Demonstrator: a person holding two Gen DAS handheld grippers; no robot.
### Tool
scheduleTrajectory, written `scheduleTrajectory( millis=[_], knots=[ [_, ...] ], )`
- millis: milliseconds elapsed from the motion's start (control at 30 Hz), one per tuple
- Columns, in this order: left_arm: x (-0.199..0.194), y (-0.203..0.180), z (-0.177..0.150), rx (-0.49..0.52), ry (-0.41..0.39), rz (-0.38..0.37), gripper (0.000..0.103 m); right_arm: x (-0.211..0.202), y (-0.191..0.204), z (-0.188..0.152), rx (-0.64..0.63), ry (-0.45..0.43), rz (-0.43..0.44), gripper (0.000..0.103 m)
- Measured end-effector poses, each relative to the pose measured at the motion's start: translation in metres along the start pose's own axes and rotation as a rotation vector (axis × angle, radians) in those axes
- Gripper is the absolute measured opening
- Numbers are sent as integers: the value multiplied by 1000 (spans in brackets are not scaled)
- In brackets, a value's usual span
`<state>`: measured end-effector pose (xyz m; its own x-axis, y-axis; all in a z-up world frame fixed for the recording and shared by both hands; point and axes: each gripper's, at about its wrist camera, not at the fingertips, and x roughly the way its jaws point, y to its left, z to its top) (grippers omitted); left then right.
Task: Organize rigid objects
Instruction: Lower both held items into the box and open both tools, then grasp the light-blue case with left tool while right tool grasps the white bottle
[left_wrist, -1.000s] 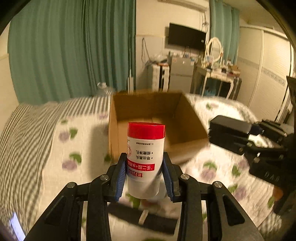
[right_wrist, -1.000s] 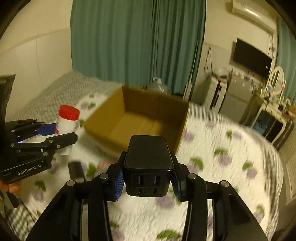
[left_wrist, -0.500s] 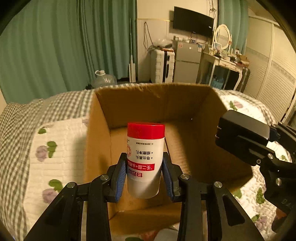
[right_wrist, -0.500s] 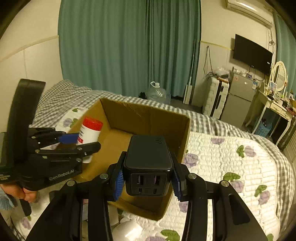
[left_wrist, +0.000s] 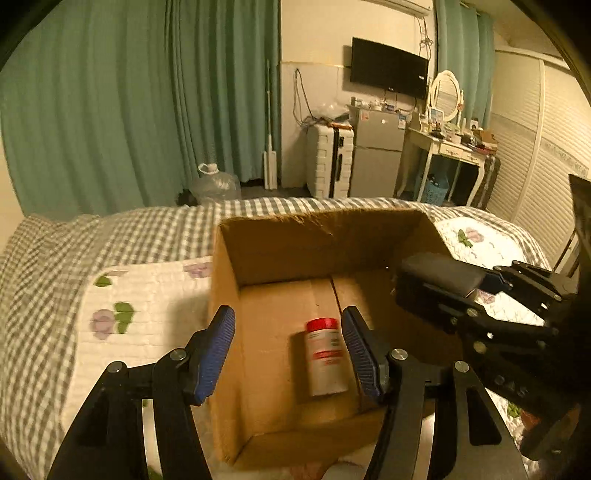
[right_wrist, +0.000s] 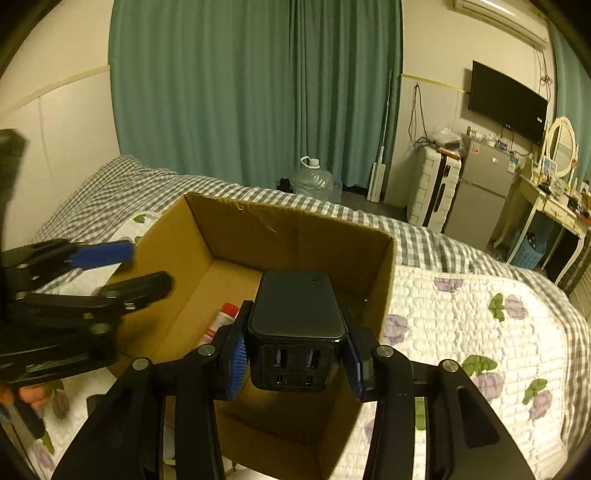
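Note:
An open cardboard box (left_wrist: 266, 251) stands on the bed; it also shows in the right wrist view (right_wrist: 280, 232). A white bottle with a red cap (left_wrist: 325, 356) lies on the box floor, partly seen in the right wrist view (right_wrist: 225, 314). My left gripper (left_wrist: 290, 352) is open and empty above the box's near left part. My right gripper (right_wrist: 295, 356) is shut on a black multi-port charger (right_wrist: 297, 328) and holds it over the box's near right side; the charger shows in the left wrist view (left_wrist: 439, 277).
The bed has a white quilt with purple flowers (right_wrist: 461, 325) and a grey checked sheet (left_wrist: 122, 229). Behind it are green curtains (left_wrist: 129, 103), a water jug (left_wrist: 216, 184), a white suitcase (left_wrist: 330, 162), a small fridge (left_wrist: 376, 155) and a dressing table (left_wrist: 454, 147).
My left gripper opened and let go of the red-capped bottle, which now lies inside the box. My right gripper moved with the charger further over the box.

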<state>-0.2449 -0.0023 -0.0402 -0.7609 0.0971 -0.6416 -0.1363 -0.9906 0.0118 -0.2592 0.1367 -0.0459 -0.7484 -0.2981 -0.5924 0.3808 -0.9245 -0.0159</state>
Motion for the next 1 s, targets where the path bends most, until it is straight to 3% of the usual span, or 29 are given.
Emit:
scheduleTrajectory(
  millis=[67, 233, 467, 700, 933, 1000],
  knots=[
    [-15, 0, -3, 0, -14, 5, 63, -20, -1, 1, 18, -48, -30, 82],
    [-55, 6, -17, -22, -32, 21, 63, -65, -8, -2, 61, -39, -79, 83],
    [-80, 3, -54, -49, -18, 25, 63, -104, 7, -41, 47, 40, -107, 83],
    [-58, 0, -107, -64, 69, 27, 63, -68, 22, -98, 47, 212, -95, 83],
    [-38, -3, -125, -39, 116, 1, 63, -22, 24, -124, 54, 345, -88, 82],
    [-35, -5, -128, -26, 127, -13, 63, -10, 23, -127, 70, 373, -79, 75]
  ],
)
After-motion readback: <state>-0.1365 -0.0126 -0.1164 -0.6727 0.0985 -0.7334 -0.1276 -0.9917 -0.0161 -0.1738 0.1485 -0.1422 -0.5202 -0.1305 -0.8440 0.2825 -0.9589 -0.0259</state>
